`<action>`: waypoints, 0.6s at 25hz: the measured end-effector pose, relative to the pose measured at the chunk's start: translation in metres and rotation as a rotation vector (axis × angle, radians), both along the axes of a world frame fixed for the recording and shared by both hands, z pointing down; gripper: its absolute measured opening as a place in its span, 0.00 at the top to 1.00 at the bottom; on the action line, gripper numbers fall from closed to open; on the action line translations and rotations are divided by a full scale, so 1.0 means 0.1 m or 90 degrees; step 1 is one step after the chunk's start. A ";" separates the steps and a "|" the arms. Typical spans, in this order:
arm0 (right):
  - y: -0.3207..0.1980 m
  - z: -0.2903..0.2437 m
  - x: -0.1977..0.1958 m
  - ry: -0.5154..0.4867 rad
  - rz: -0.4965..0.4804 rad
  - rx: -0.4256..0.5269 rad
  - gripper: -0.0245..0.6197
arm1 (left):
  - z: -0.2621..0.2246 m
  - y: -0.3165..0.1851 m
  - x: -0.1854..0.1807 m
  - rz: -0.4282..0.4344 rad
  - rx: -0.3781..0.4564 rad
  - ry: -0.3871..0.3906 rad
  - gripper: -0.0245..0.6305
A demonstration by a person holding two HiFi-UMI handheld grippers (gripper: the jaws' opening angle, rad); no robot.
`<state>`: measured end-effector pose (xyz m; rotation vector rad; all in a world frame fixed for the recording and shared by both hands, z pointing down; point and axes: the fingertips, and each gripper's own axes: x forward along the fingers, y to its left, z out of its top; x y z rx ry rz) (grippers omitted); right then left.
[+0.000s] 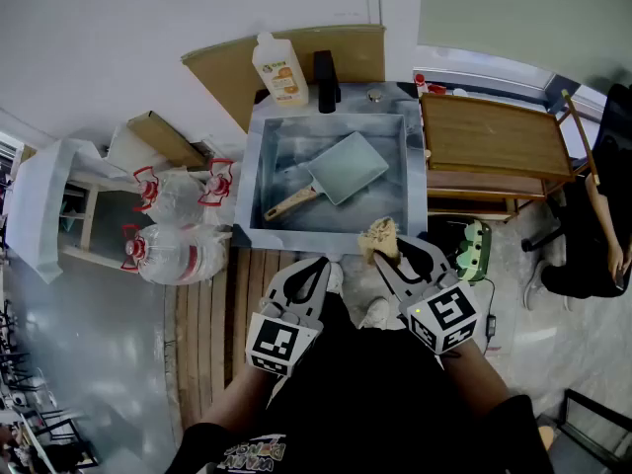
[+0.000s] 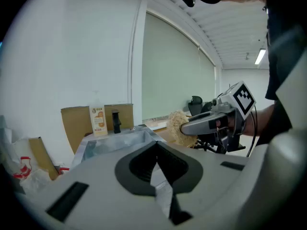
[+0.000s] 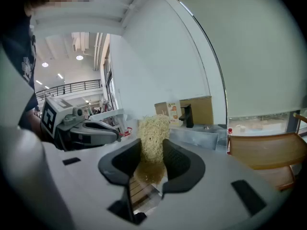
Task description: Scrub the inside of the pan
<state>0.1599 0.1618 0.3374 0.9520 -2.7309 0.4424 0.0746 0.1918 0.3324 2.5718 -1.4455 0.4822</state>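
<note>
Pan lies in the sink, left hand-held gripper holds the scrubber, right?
Not quite: the right hand-held gripper holds the scrubber, as the right gripper view shows; the left hand-held gripper is shut and empty. The pan does lie in the sink.

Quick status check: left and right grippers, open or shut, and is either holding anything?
Left gripper: shut, nothing between its jaws.
Right gripper: shut on the fibrous scrubber.

It was a makeshift lab or office room, not a home kitchen: a free-standing square steel sink (image 1: 254,166) had brown cardboard sheets (image 1: 222,72) behind it, large clear plastic water jugs (image 1: 178,250) to its left and a black office chair (image 1: 592,255) to its right.
</note>
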 end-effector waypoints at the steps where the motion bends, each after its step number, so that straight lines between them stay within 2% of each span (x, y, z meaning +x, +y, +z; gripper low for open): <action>1: 0.00 0.00 0.00 0.000 0.000 0.001 0.74 | 0.00 0.00 0.00 0.000 0.000 0.000 0.95; 15: -0.03 -0.09 -0.09 -0.014 -0.005 0.017 0.74 | 0.01 0.00 -0.11 -0.016 -0.003 -0.004 0.95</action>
